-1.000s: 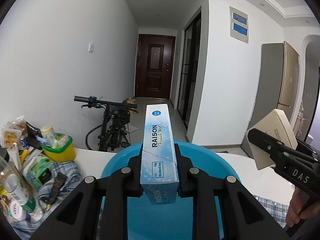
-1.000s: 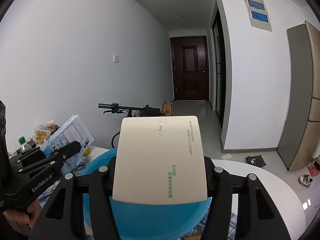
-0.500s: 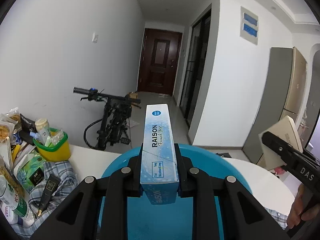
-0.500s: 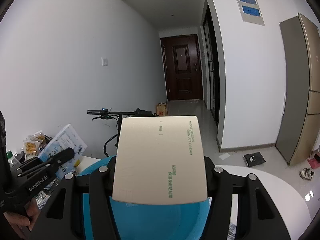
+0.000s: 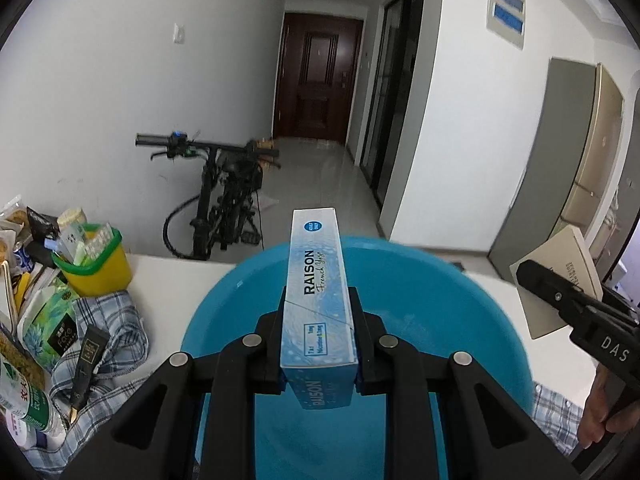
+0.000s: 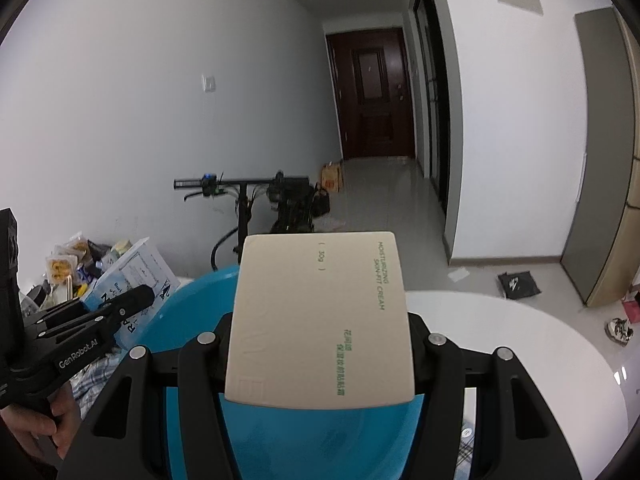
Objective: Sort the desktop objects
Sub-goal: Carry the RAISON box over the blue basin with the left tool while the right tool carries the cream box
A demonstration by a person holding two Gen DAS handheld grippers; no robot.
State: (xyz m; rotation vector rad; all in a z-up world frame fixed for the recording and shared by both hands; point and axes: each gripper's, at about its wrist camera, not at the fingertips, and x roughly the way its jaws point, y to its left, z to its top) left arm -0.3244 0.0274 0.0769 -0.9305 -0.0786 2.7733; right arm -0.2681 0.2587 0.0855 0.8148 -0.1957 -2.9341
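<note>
My left gripper (image 5: 318,300) is shut on a long blue RAISON box (image 5: 318,292) and holds it over a round blue basin (image 5: 440,304) on the white table. My right gripper (image 6: 320,320) is shut on a flat beige cream box (image 6: 320,320), also above the basin (image 6: 188,316). The right gripper shows at the right edge of the left wrist view (image 5: 532,276) with its beige box (image 5: 560,276). The left gripper (image 6: 132,304) and the blue box (image 6: 136,276) show at the left of the right wrist view.
A yellow bin with a green rim (image 5: 94,264) holds small packets at the table's left. Snack bags, a green packet (image 5: 48,320), a dark tube (image 5: 86,364) and a bottle (image 5: 24,392) lie on a checked cloth (image 5: 116,328). A bicycle (image 5: 224,200) stands behind the table.
Both grippers have tilted down and moved nearer over the basin, so more of the basin and table shows. Both boxes stay held.
</note>
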